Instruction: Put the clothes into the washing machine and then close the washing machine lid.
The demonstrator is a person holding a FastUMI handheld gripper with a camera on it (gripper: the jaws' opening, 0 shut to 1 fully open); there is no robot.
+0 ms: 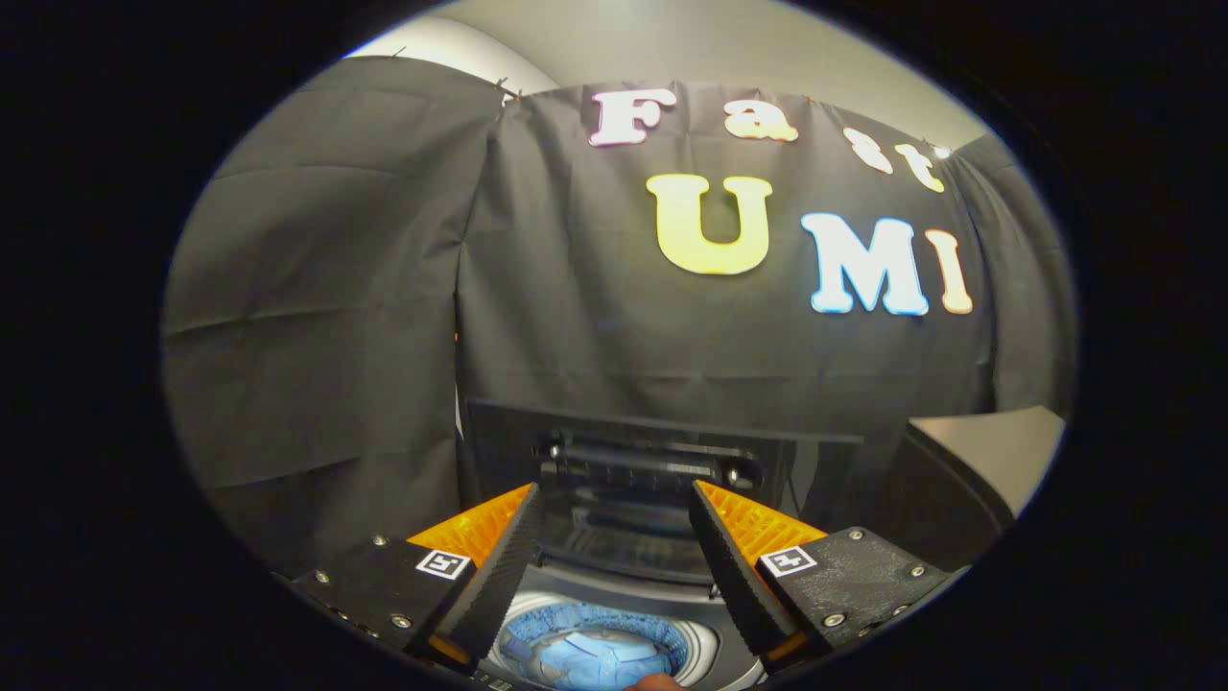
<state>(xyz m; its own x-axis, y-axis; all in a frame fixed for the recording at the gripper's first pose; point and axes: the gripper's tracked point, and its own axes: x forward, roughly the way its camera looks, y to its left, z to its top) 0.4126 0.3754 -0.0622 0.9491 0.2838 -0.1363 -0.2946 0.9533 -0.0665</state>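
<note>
Open claw (614, 499) above washing machine (614, 614)

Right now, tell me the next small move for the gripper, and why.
Probably reach forward to the raised lid and start tipping it down. The gripper is open with nothing between its fingers, blue clothes already lie in the washing machine drum below, and the lid stands open just beyond the fingertips.

Black cloth wall (384, 288) hangs behind; a grey ledge (998, 451) stands beside it.
</note>
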